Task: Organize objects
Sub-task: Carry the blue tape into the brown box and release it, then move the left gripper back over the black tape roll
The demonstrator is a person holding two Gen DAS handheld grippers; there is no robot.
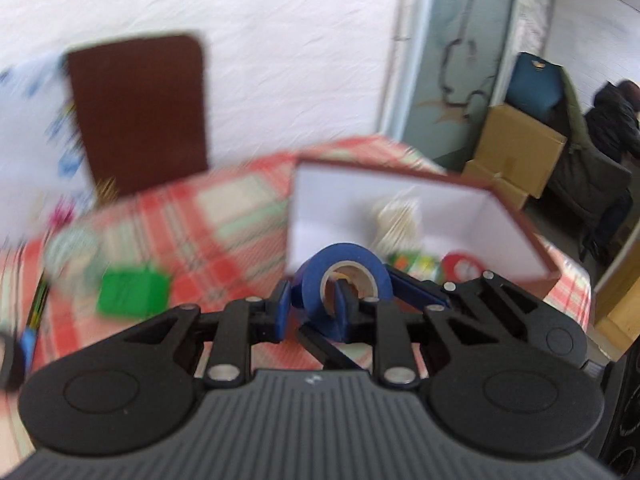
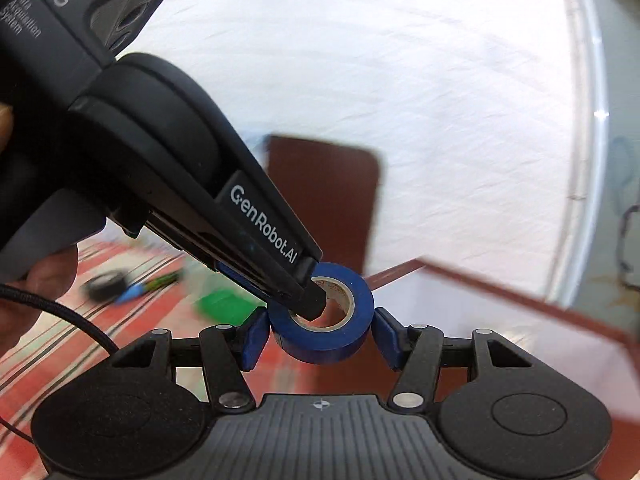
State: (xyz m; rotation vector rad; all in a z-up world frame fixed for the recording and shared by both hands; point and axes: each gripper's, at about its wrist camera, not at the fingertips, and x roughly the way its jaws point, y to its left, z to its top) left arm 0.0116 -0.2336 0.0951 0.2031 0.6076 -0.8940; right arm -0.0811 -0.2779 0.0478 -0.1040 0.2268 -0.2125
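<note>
Your left gripper [image 1: 312, 308] is clamped thru the wall of one blue tape roll w/ cardboard core [image 1: 346, 280]: one finger in the core, one outside. Your right gripper [image 2: 320, 336] pinches its outer sides. Roll's held above the checked tablecloth [image 1: 192, 216], beside one red-rimmed white box [image 1: 516, 220].

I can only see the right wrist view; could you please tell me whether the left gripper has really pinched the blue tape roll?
Observer: Yes. The left gripper is shut on the blue tape roll, one finger inside its core and one outside the wall.
Operator: Thank you. Is anything in the box already?
Observer: Yes. The box holds what looks like a red roll and a pale bundle.
</note>
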